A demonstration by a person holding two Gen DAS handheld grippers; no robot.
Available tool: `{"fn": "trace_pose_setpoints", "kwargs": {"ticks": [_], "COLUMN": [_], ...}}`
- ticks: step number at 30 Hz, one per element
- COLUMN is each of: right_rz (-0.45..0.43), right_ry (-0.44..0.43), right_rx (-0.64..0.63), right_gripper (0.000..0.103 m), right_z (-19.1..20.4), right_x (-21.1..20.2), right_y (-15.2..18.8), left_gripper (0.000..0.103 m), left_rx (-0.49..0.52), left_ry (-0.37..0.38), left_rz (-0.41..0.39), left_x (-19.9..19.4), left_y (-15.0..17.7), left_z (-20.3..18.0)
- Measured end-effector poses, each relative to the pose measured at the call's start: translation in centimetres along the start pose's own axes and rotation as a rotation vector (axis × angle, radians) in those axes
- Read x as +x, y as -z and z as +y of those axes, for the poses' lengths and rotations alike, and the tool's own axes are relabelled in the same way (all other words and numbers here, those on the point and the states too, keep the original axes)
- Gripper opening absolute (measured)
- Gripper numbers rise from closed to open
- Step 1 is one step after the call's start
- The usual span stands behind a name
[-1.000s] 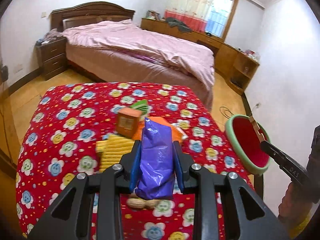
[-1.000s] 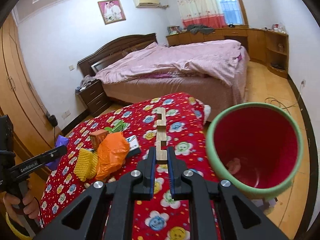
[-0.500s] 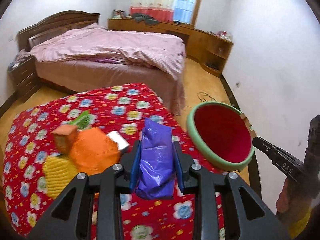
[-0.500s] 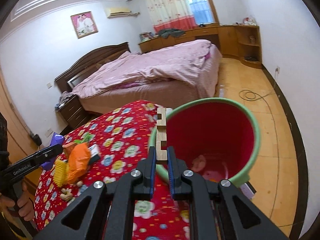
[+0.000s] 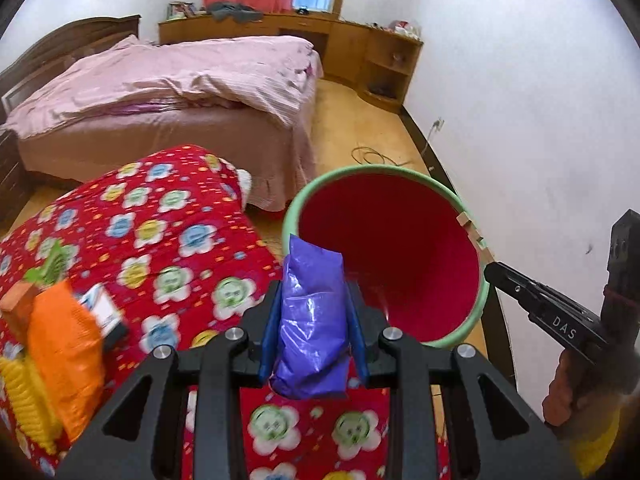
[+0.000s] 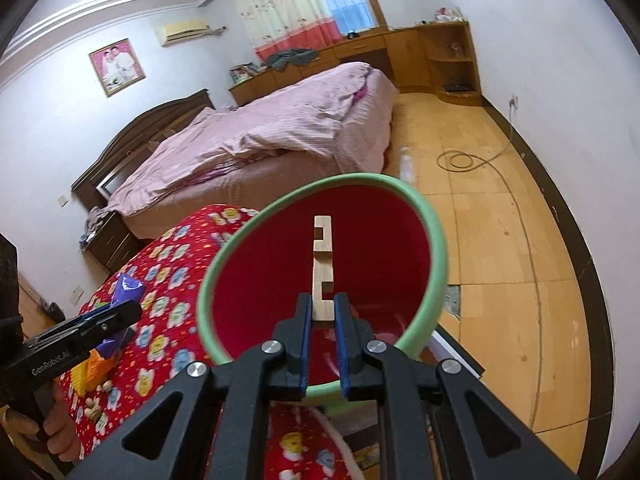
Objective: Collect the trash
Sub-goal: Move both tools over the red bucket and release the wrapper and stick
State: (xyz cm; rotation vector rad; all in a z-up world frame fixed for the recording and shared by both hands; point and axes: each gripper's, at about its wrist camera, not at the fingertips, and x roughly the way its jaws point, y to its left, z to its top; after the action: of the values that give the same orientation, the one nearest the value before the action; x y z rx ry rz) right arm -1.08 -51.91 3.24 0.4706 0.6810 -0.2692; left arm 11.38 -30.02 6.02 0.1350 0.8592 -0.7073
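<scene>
My left gripper [image 5: 314, 312] is shut on a purple plastic bag [image 5: 312, 320], held at the near rim of a red bin with a green rim [image 5: 384, 172]. My right gripper [image 6: 322, 316] is shut on a notched wooden piece [image 6: 322, 264], which points over the mouth of the bin [image 6: 436, 240]. The right gripper's tip and the wooden piece show at the bin's right rim in the left wrist view [image 5: 470, 228]. The left gripper with the purple bag shows at the left in the right wrist view [image 6: 100, 320].
A table with a red flowered cloth [image 5: 168, 240] holds an orange bag [image 5: 66, 352], a yellow ribbed item [image 5: 20, 400], a small orange box [image 5: 18, 308] and a white card [image 5: 102, 312]. A pink bed [image 5: 180, 92] stands behind. The floor [image 6: 500, 220] carries a cable.
Both grippers have swung right from the table toward the bin. The purple bag now reaches the bin's rim, and the wooden piece is over the bin's mouth.
</scene>
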Motion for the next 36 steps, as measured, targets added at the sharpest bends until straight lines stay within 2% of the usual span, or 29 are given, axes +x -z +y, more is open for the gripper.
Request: {"fn": "trace_pose_setpoints", "kwargs": {"ticks": [8,13,15,21,36], "right_rz": [0.012,0.013,0.014,0.012,-0.016], "right_ry": [0.024,0.016,0.009,0.002,-0.050], "right_rx": [0.025,0.032,0.040,0.045,0.026], "right_gripper": [0.013,0.015,0.015,0.018,0.038], "right_z": [-1.7,-1.8,-1.9,-1.7,0.9], "right_x": [1.8,2.0,2.2,2.2,-0.6], "right_y": [-0.2,-0.1,0.0,0.2,0.8], "left_gripper": [0.031,0.045,0.046,0.046,0.046], "left_rx": [0.037,0.015,0.003,-0.012,-0.110], "left_ry": [0.043,0.048,0.049,0.034,-0.018], "left_rz": [0.024,0.028,0.022,0.019,-0.014], "left_x": [3.4,4.1,4.1,3.5,-1.4], "left_y": [-0.9,-1.3,-1.4,-1.2,1.0], "left_z": [-1.7,-1.5,-1.5,-0.9,2.7]}}
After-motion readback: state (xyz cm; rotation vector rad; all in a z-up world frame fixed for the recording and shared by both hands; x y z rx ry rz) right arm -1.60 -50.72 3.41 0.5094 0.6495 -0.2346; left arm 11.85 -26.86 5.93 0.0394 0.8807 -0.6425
